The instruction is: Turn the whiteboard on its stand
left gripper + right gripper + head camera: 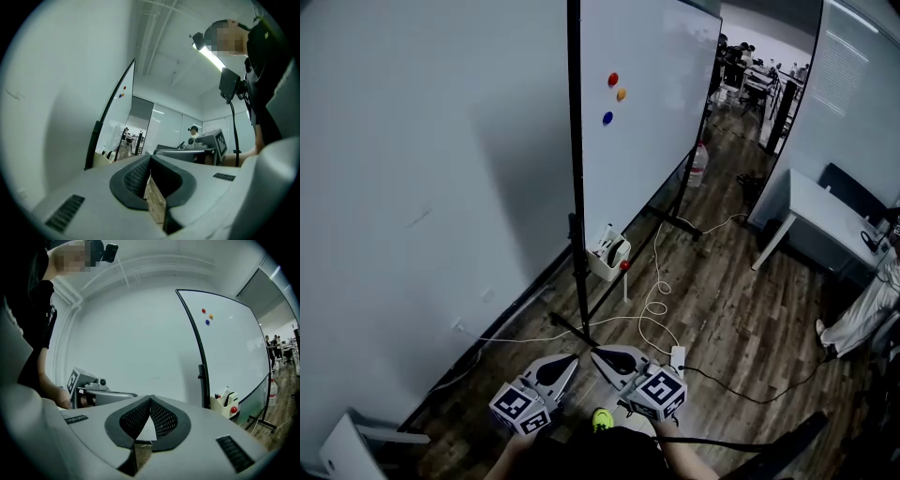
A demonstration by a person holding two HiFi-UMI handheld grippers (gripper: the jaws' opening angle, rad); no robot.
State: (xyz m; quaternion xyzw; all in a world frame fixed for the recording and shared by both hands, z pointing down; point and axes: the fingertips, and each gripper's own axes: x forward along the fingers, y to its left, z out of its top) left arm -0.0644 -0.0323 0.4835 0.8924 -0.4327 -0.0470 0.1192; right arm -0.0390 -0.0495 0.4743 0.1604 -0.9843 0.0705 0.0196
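The whiteboard (647,103) stands on its black-framed stand (576,187) along the grey wall, seen edge-on from its near end; three small magnets (615,94) stick to its face. In the right gripper view the whiteboard (229,343) rises ahead to the right. My left gripper (575,359) and right gripper (594,353) are held side by side low in the head view, both shut and empty, tips close together, short of the stand's foot (581,330). The left gripper (149,161) points level past the board's edge (110,117).
A beige marker holder (609,255) with a red ball hangs at the board's lower corner. White and black cables (656,305) trail over the wooden floor. A plastic bottle (698,164) stands by the far foot. A white desk (825,220) and a person (862,309) are at the right.
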